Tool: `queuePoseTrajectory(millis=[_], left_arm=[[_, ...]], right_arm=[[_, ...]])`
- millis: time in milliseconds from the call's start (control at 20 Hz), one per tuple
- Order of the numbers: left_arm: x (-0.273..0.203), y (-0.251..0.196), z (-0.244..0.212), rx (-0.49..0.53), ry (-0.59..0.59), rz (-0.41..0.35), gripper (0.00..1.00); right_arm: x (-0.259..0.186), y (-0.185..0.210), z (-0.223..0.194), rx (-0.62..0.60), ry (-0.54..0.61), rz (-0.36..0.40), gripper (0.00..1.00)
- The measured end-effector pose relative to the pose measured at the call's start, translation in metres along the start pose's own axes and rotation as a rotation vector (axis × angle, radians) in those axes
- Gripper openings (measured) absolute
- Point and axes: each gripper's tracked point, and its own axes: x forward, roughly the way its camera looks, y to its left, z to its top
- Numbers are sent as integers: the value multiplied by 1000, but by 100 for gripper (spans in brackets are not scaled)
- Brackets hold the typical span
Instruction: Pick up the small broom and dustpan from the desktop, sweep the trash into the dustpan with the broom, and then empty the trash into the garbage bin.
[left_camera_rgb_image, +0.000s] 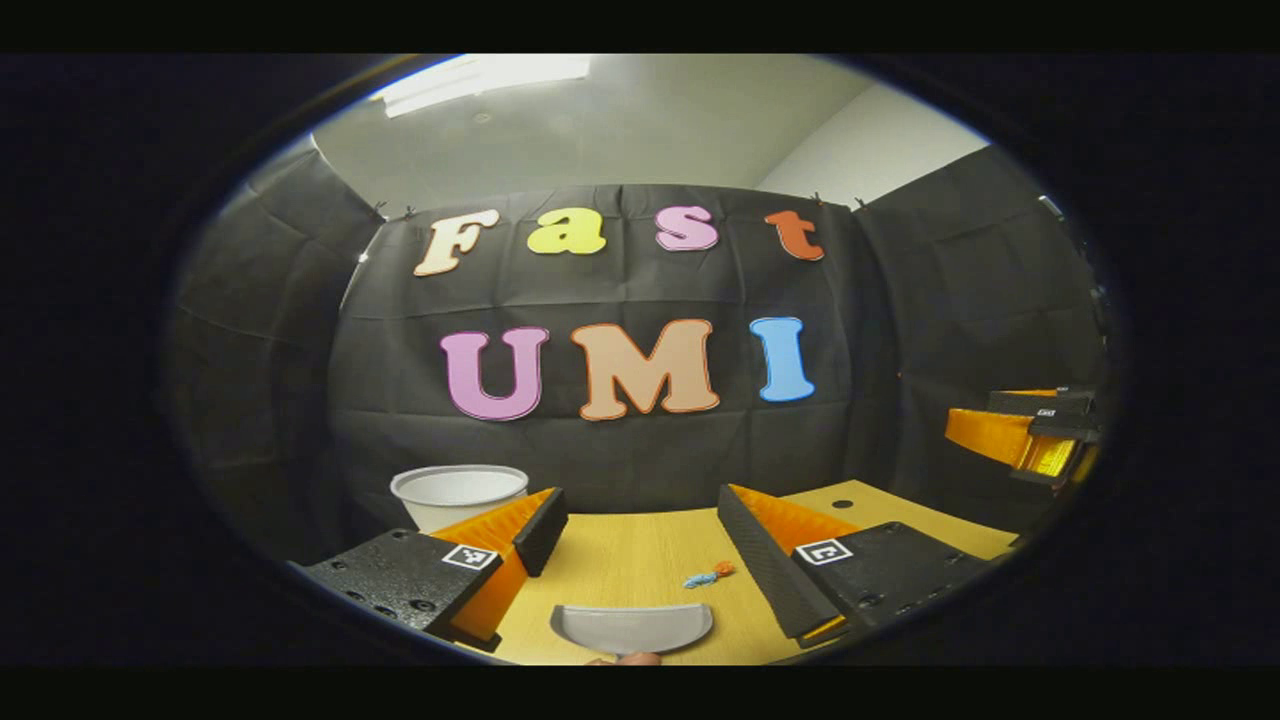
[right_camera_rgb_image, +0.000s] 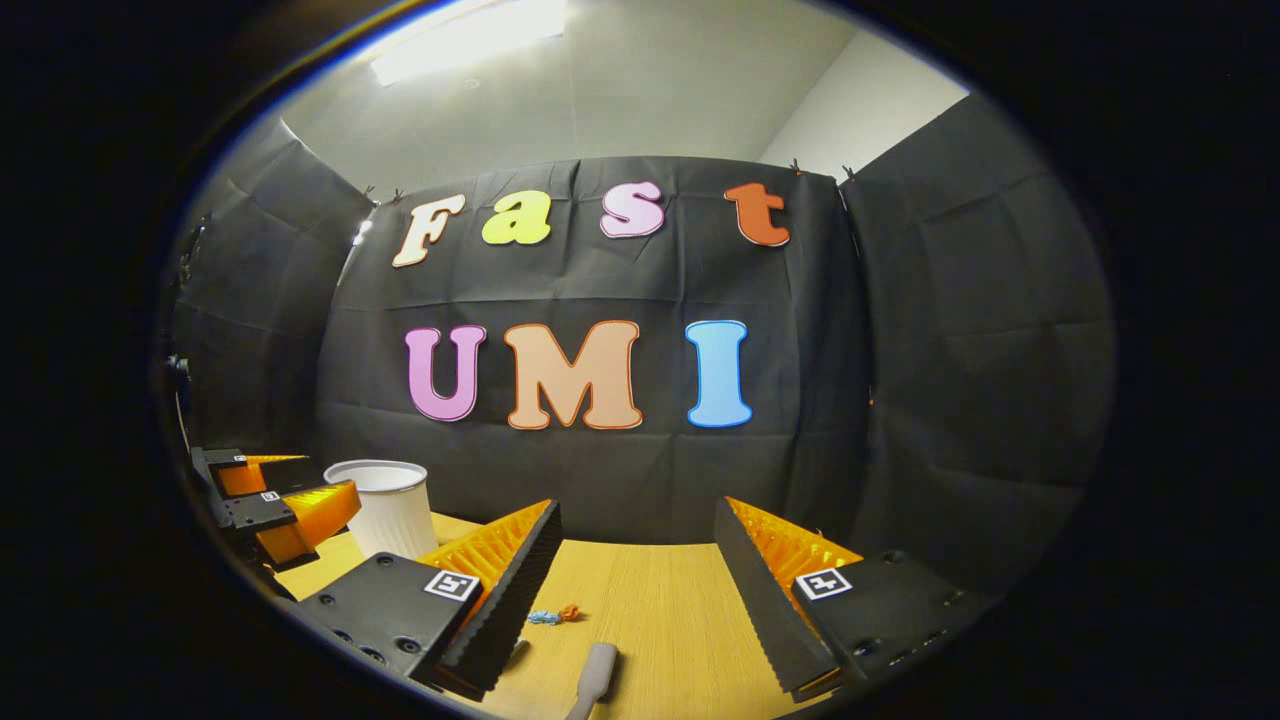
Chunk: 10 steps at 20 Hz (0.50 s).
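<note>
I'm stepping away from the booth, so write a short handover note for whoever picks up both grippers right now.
Left gripper: jaws open, empty, held above the desk, with the dustpan just ahead and below.
Right gripper: jaws open, empty, above the broom handle.
Trash: small blue and orange scraps on the desk, just beyond the dustpan.
Bin: white, at the desk's far left edge.
Done: nothing picked up yet.
Left: grasp dustpan and broom, sweep the scraps in, tip them into the bin.
</note>
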Motion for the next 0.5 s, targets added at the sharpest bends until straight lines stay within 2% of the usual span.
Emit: queuePoseTrajectory(millis=[50, 100, 150, 200, 450, 500], left_arm=[[0, 0, 1, 2, -2, -1, 96], [-1, 1, 2, 3, -3, -1, 92], [0, 1, 1, 3, -4, 1, 96], [-1, 2, 2, 2, -3, 1, 92], [-5, 6, -3, 2, 10, 6, 92], [-5, 8, -3, 4, 12, 9, 96]], right_arm=[[0, 1, 0, 2, -1, 1, 98], [0, 2, 1, 2, 0, 3, 98], [-1, 2, 1, 1, 1, 5, 98], [-2, 3, 1, 0, 3, 6, 98], [-2, 8, -2, -7, 10, 16, 98], [-3, 9, -3, -6, 13, 19, 98]])
